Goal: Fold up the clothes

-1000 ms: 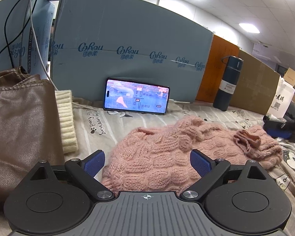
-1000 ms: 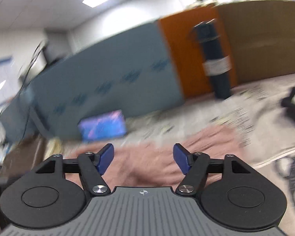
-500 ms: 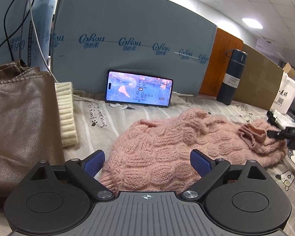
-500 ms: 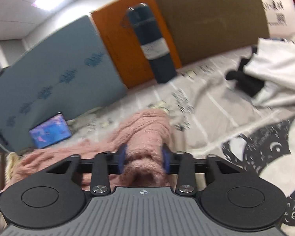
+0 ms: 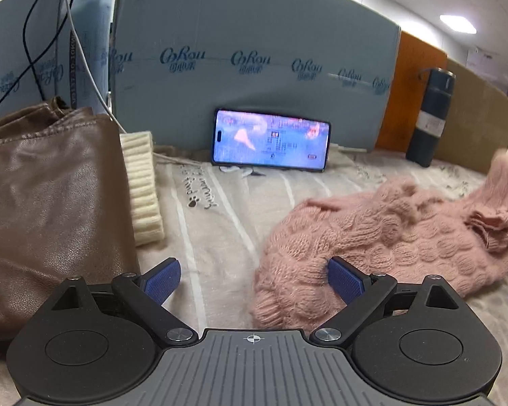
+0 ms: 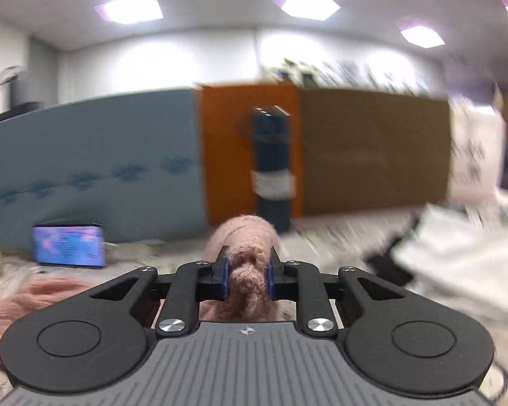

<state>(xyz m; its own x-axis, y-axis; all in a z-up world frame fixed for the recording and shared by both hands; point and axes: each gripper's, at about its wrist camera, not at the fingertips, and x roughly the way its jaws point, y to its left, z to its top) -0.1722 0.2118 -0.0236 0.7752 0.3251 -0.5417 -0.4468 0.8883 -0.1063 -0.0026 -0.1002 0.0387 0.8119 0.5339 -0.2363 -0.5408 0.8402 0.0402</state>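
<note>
Sweater (image 6: 249, 257) now lifted, seemingly bunched between closing right hand-held gripper (image 6: 247, 275) pads.

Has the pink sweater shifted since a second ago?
Yes. The pink sweater has slid right, away from the phone, pulled by the closing right gripper.

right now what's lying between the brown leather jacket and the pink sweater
In the left wrist view, a folded cream knit lies against the brown leather jacket; then bare printed bedsheet up to the pink sweater.
</note>
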